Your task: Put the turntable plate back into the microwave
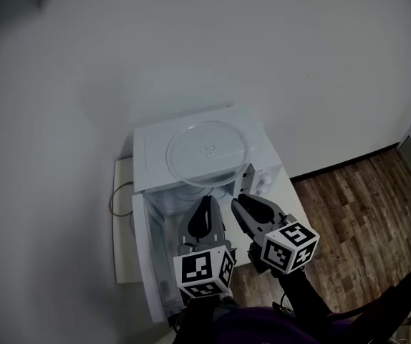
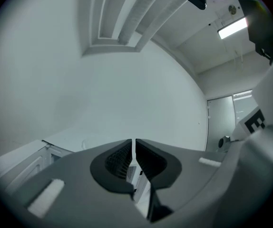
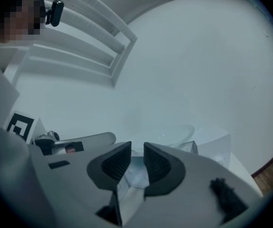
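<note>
Clear round turntable plate [image 1: 207, 153] flat atop white microwave [image 1: 150, 143], door open

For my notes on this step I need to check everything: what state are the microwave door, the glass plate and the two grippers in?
White box-shaped microwave: on a white table, not yet loaded.
Its white door: swung open.
Round clear glass turntable plate: lying flat on top of the microwave, not held.
Left gripper: jaws almost together, empty.
Right gripper: jaws slightly apart, empty.
</note>
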`<state>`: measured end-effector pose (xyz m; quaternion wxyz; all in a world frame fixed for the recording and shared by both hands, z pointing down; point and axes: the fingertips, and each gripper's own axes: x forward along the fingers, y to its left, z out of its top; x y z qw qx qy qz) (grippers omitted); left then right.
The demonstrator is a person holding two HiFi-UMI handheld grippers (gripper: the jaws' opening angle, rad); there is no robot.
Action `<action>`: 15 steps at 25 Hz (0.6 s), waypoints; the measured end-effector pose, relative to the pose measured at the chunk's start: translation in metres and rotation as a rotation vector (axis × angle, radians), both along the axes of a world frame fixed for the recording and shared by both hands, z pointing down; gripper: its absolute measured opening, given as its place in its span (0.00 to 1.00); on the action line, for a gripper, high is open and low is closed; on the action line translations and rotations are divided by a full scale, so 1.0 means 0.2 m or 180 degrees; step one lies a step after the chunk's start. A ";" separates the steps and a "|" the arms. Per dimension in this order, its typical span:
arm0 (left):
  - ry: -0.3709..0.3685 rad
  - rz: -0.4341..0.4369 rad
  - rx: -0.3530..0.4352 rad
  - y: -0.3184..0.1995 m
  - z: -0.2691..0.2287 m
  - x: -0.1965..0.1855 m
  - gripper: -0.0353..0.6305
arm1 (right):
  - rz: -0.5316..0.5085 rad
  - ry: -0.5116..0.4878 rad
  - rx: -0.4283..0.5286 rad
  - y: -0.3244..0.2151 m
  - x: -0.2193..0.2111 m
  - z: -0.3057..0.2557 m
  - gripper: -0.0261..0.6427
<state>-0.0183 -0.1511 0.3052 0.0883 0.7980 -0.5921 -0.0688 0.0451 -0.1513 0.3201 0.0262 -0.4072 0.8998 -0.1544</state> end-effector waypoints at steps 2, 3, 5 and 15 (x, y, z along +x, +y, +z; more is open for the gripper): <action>0.0023 0.0031 -0.0089 -0.05 0.06 -0.01 0.09 | 0.0062 0.0021 -0.0067 -0.05 -0.01 0.04 0.17; 0.0045 0.0040 -0.0138 -0.07 0.08 -0.01 0.10 | 0.0095 0.0035 -0.0104 -0.08 -0.01 0.06 0.18; 0.0132 0.0050 -0.0269 -0.11 0.15 -0.02 0.12 | 0.0139 0.0048 -0.0204 -0.12 0.00 0.10 0.20; 0.1169 0.0266 -0.1042 -0.29 0.39 0.04 0.31 | 0.0194 -0.0276 -0.0764 -0.30 0.07 0.22 0.27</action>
